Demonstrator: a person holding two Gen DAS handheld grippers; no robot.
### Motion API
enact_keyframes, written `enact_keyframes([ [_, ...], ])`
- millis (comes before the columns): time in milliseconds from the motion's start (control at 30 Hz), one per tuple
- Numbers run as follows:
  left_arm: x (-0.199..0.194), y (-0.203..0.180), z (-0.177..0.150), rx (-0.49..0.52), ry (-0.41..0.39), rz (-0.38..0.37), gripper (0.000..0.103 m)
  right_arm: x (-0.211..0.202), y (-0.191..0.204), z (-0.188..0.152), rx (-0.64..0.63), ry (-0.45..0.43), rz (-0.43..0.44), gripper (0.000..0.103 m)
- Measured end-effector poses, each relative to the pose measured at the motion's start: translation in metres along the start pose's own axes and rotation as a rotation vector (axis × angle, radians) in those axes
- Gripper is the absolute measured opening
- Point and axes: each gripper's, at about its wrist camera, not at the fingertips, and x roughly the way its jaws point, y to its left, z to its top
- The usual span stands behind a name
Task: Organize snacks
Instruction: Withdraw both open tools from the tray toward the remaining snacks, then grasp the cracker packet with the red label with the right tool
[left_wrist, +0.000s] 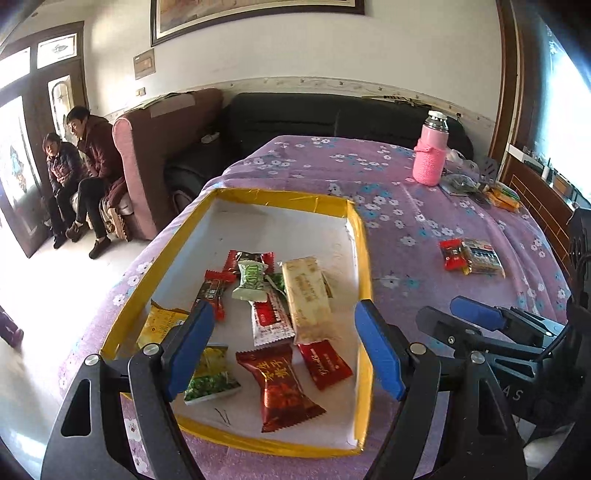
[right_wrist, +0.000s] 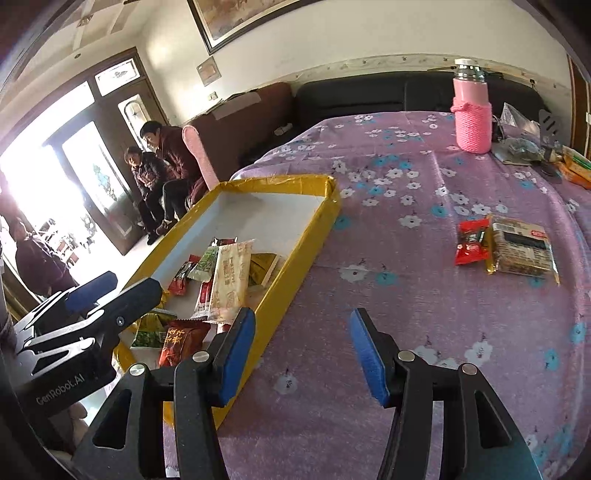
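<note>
Left gripper (left_wrist: 284, 349): spread wide, empty, over the snacks (left_wrist: 273, 306) in the yellow tray (left_wrist: 364, 258). Right gripper (right_wrist: 303, 356): wide, empty; two packets (right_wrist: 506, 245) ahead, rightward

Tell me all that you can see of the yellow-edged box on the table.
The box is a shallow, open tray that looks like cardboard, with yellow tape along its walls and rim and a white floor. It lies flat on the purple flowered tablecloth, near the table's left edge. Its far half is bare; the near half holds a loose heap of wrapped snacks, some overlapping. The left gripper hovers open above them. Neither gripper appears to touch it.
</note>
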Motion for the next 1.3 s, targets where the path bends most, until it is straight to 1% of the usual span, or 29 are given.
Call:
enact_keyframes([
  [300, -0.005, -0.018, -0.004, 0.037, 0.007, -0.011, 0.079, -0.014, -0.014, -0.004, 0.019, -0.018, -0.003, 0.056],
  [700, 0.004, -0.046, -0.008, 0.094, 0.045, -0.041, 0.079, -0.022, -0.054, -0.009, 0.091, -0.015, -0.047, 0.058],
  [800, 0.007, -0.051, -0.009, 0.093, 0.062, -0.065, 0.079, -0.023, -0.063, -0.011, 0.099, -0.011, -0.059, 0.058],
  [833, 0.008, -0.052, -0.009, 0.091, 0.075, -0.094, 0.079, -0.024, -0.066, -0.011, 0.099, -0.010, -0.063, 0.058],
  [900, 0.011, -0.057, -0.007, 0.076, 0.126, -0.207, 0.079, -0.027, -0.075, -0.011, 0.101, -0.012, -0.074, 0.058],
  [933, 0.012, -0.060, -0.008, 0.061, 0.148, -0.277, 0.079, -0.030, -0.080, -0.011, 0.106, -0.015, -0.081, 0.058],
  [967, 0.013, -0.064, -0.009, 0.043, 0.166, -0.366, 0.079, -0.033, -0.090, -0.010, 0.119, -0.018, -0.094, 0.058],
  [1033, 0.014, -0.071, -0.012, 0.033, 0.182, -0.431, 0.078, -0.041, -0.112, -0.006, 0.156, -0.024, -0.124, 0.058],
  [1067, 0.016, -0.075, -0.013, 0.033, 0.191, -0.458, 0.078, -0.046, -0.125, -0.003, 0.179, -0.030, -0.142, 0.058],
  [1133, 0.017, -0.079, -0.016, 0.036, 0.192, -0.482, 0.078, -0.056, -0.150, 0.003, 0.220, -0.046, -0.178, 0.058],
  [1233, 0.025, -0.083, -0.018, 0.026, 0.207, -0.503, 0.078, -0.065, -0.185, 0.013, 0.256, -0.062, -0.242, 0.059],
  [1300, 0.028, -0.080, -0.019, 0.010, 0.224, -0.507, 0.078, -0.061, -0.205, 0.022, 0.271, -0.054, -0.278, 0.060],
])
